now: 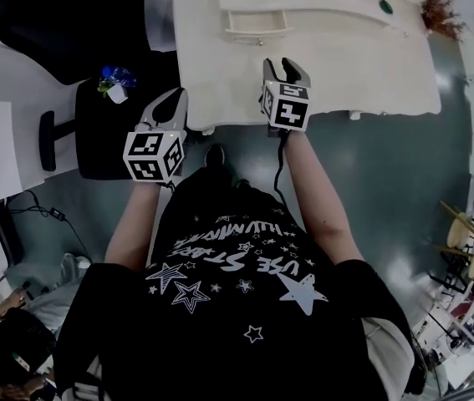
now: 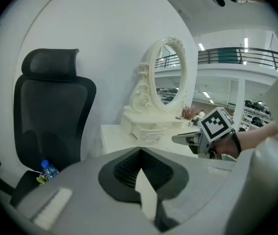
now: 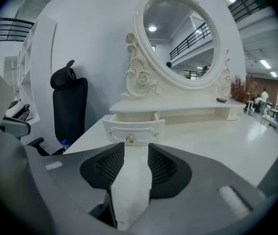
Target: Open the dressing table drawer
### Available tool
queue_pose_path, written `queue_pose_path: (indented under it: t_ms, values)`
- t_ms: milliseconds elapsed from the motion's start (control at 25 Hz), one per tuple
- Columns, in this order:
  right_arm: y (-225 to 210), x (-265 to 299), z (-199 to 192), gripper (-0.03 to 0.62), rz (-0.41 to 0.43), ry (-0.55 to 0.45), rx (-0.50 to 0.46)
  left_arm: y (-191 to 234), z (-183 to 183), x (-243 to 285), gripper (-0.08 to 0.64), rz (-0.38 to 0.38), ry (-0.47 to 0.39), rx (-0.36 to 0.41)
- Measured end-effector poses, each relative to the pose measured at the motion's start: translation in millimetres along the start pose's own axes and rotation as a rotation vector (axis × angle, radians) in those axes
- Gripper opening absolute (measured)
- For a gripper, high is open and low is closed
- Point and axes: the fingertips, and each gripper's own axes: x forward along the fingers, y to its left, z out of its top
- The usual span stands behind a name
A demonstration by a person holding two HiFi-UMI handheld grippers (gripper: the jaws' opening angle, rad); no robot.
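Observation:
The white dressing table (image 1: 345, 65) fills the top of the head view. Its small drawer (image 1: 257, 23) with a round knob (image 3: 130, 139) stands pulled out from the raised shelf, also showing as the drawer (image 3: 134, 129) straight ahead in the right gripper view. My right gripper (image 1: 285, 67) hovers over the table's near edge, a short way in front of the drawer; it is open (image 3: 136, 148) with nothing between its pads. My left gripper (image 1: 170, 105) hangs off the table's left corner, jaws shut (image 2: 139, 152) and holding nothing. The drawer (image 2: 151, 133) lies ahead and right of it.
A black office chair (image 1: 111, 132) stands left of the table with a small blue-capped bottle (image 1: 115, 78) on its seat. An ornate oval mirror (image 3: 178, 38) rises behind the drawer. Dried red flowers (image 1: 439, 11) and a small dark object (image 1: 385, 7) sit at the table's far right.

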Motion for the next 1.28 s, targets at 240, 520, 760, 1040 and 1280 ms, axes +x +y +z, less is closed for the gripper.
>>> queue_pose_path:
  t_ms: [240, 520, 760, 1040, 1280]
  values:
    - [-13.5, -60.9, 7.6, 0.155, 0.034, -0.064, 0.007, -35.5, 5.2, -31.0, 0.002, 0.028, -0.052, 0.011]
    - [-23.6, -129.4, -5.5, 0.091, 0.081, -0.124, 0.021, -83.4, -15.3, -71.2, 0.002, 0.059, -0.075, 0.004]
    - [-33.0, -179.5, -28.8, 0.029, 0.112, -0.175, 0.050, -118.4, -41.6, -106.5, 0.002, 0.096, -0.090, -0.011]
    - [-29.5, -208.2, -51.1, 0.028, 0.151, -0.149, 0.018, -137.8, -65.8, -131.5, 0.002, 0.114, -0.072, -0.019]
    - [-24.9, -221.5, -65.1, 0.028, 0.165, -0.138, 0.011, -147.1, -72.6, -132.5, 0.002, 0.091, -0.069, -0.015]
